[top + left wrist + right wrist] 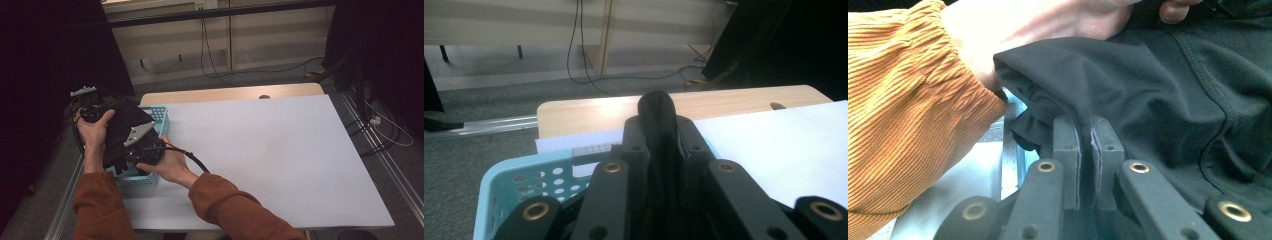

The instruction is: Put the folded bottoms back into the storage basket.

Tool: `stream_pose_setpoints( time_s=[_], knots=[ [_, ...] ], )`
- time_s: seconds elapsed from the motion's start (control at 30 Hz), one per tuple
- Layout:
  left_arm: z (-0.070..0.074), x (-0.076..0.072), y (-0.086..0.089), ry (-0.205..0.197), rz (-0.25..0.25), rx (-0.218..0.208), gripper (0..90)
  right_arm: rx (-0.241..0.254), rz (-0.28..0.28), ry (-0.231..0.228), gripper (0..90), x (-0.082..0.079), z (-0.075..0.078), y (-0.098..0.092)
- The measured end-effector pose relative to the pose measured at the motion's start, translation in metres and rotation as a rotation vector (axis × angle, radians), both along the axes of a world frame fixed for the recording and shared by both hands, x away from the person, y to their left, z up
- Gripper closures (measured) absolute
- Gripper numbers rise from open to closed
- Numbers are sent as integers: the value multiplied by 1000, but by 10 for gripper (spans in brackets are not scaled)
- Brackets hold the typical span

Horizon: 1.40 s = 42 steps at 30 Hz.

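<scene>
Black cloth [122, 131] lies bunched over the light blue basket [161, 119] at the left edge of the table [280, 150], held between both hands in the high view. On the left, the left hand [94, 129] grips the left gripper [89, 112] at the cloth's far left side; in the left gripper view its jaws are closed on a fold of the black cloth [659, 130] that rises between them, with the basket's [504, 187] perforated wall below and the white table cover [784, 145] to the right. Further right, the right hand [167, 162] holds the right gripper [142, 142] against the cloth above the basket. In the right gripper view the jaws are pressed together on an edge of the cloth [1148, 95], beside the orange sleeve [903, 110] of the other arm
</scene>
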State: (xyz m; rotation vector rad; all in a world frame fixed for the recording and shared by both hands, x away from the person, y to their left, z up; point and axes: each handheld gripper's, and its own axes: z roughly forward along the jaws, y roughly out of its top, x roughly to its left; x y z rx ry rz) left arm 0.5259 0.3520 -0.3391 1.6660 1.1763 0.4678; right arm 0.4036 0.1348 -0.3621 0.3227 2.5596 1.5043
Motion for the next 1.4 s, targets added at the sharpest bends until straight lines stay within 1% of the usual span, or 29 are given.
stream_pose_setpoints(
  time_s=[0.03,0.13,0.33,0.37,0.6,0.63,0.67,0.7,0.73,0.77,0.87,0.9,1.0,1.03,1.07,1.1,1.2,1.23,1.27,1.33,1.4],
  knots=[
    [-1,0,0,1,-2,9,785,1,0,2,846,1,-2,0],
    [-2,1,-1,2,-5,14,786,2,-1,10,846,2,-3,1],
    [-8,4,-6,22,-7,33,786,-6,3,16,846,3,-9,1],
    [-11,6,-8,29,-10,51,786,-9,0,20,846,4,-11,0],
    [-20,10,-11,48,-9,63,785,-12,-2,30,845,5,-16,-1],
    [-23,11,-13,55,-12,74,785,-15,-4,33,845,5,-18,-1],
    [-23,11,-13,55,-12,74,785,-15,-4,33,845,5,-18,-1],
    [-26,12,-14,65,-14,82,785,-18,1,35,845,6,-20,-1],
    [-26,12,-14,65,-14,82,785,-18,1,35,845,6,-20,-1],
    [-29,13,-15,66,-13,73,785,-19,0,34,845,6,-21,-1],
    [-31,14,-15,73,-20,79,785,-16,-2,41,845,7,-23,-1],
    [-33,15,-15,80,-19,84,785,-14,0,51,845,8,-25,0],
    [-35,15,-13,92,-20,82,784,-14,1,56,845,8,-27,1],
    [-36,16,-12,94,-21,81,784,-21,8,54,844,7,-29,2],
    [-38,16,-11,100,-13,70,784,-21,8,54,844,7,-29,2],
    [-42,16,-7,108,-2,76,783,-29,11,55,844,8,-31,4],
    [-44,16,-3,112,4,68,783,-34,11,55,843,8,-33,5],
    [-44,16,-2,118,4,65,783,-37,16,64,842,10,-35,6],
    [-45,16,-1,115,10,66,783,-37,16,64,842,10,-35,6],
    [-46,17,0,119,5,77,782,-49,20,59,842,9,-36,8],
    [-47,17,1,122,6,78,781,-50,19,56,842,8,-36,9]
  ],
)
